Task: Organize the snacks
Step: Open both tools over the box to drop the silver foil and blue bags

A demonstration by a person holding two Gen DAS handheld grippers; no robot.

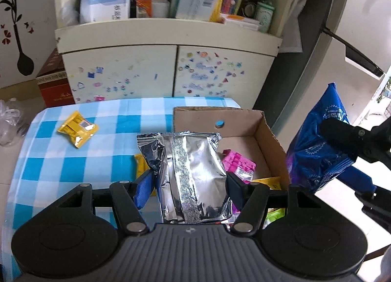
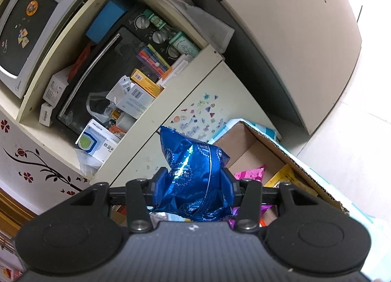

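Observation:
My left gripper [image 1: 189, 184] is shut on a silver foil snack bag [image 1: 193, 179] and holds it above the near-left edge of the cardboard box [image 1: 271, 140]. The box holds a pink packet [image 1: 238, 163] and a yellow packet [image 1: 268, 181]. My right gripper [image 2: 193, 185] is shut on a blue foil snack bag [image 2: 193, 172]; it shows in the left wrist view [image 1: 317, 150] to the right of the box, held in the air. The box also shows in the right wrist view [image 2: 254, 150]. A yellow snack packet [image 1: 78, 129] lies on the blue checked tablecloth [image 1: 61, 172] at the left.
A cream cabinet [image 1: 166, 71] with stickered doors stands behind the table; its shelf is crowded with boxes and bottles. A red carton [image 1: 55, 84] sits left of it. A small orange packet [image 1: 141, 164] lies behind the silver bag. The floor drops off right of the table.

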